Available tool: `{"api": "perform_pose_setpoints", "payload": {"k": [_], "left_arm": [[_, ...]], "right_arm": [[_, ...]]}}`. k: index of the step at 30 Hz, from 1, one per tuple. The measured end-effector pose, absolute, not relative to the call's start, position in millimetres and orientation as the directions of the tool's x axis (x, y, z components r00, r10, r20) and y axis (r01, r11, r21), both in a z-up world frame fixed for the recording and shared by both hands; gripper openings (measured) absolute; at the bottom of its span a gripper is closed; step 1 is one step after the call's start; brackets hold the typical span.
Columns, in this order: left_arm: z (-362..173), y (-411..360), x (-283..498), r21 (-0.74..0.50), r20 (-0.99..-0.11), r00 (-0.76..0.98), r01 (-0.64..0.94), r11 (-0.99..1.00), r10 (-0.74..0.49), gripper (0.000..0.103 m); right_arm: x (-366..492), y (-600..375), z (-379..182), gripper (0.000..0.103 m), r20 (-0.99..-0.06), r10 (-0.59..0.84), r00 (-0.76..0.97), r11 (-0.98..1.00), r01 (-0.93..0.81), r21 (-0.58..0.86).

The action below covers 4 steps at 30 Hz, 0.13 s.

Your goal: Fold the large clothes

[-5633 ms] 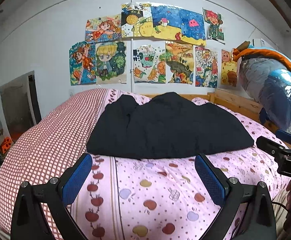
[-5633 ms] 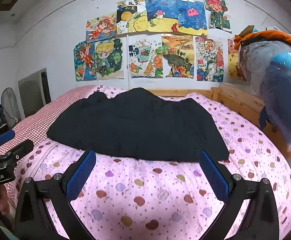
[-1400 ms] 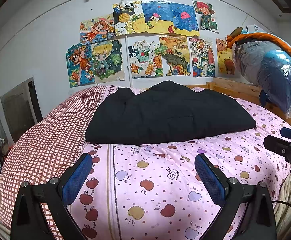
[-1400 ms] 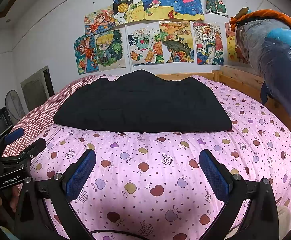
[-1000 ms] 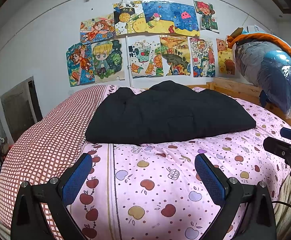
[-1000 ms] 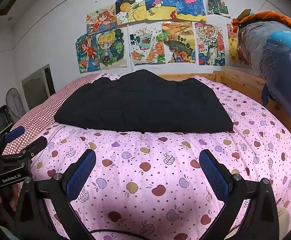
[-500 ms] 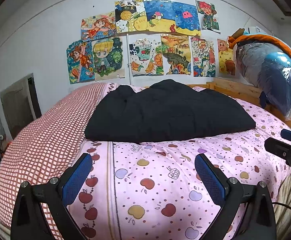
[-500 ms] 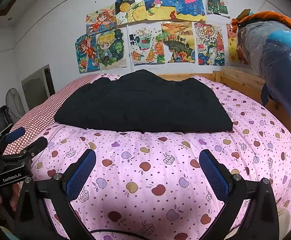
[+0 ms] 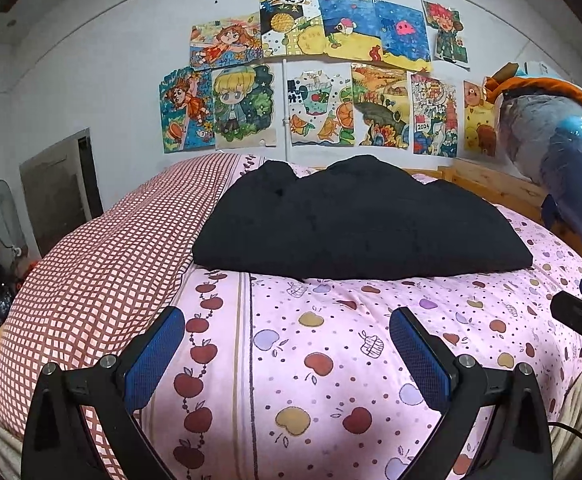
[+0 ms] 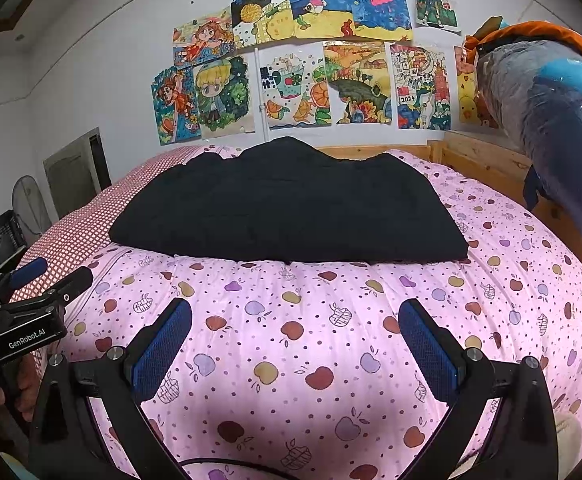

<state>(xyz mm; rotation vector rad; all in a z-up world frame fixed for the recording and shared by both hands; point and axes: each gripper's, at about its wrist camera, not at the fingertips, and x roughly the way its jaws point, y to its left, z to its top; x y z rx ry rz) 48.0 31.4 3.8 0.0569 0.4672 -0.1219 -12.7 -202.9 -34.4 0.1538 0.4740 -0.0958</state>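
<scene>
The black garment (image 9: 359, 224) lies spread across the far half of the bed (image 10: 331, 320), its long axis running side to side and its near hem facing both grippers. The left gripper (image 9: 287, 344) and right gripper (image 10: 295, 340) hover spread and empty over the near edge of the bed, well short of that hem. The left gripper points toward the hem's left end, the right gripper toward its middle and right part.
</scene>
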Motion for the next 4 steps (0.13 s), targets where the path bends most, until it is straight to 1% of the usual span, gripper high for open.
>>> {"api": "perform_pose_setpoints", "payload": {"k": [4], "left_arm": [[1.1,32.5,49.8,0.031,-0.457,0.884,0.129,0.991,-0.101,0.103]], "right_arm": [[-12.1,-203.2,-34.7,0.101,-0.462,-0.057,0.885,0.984,0.128,0.125]]}}
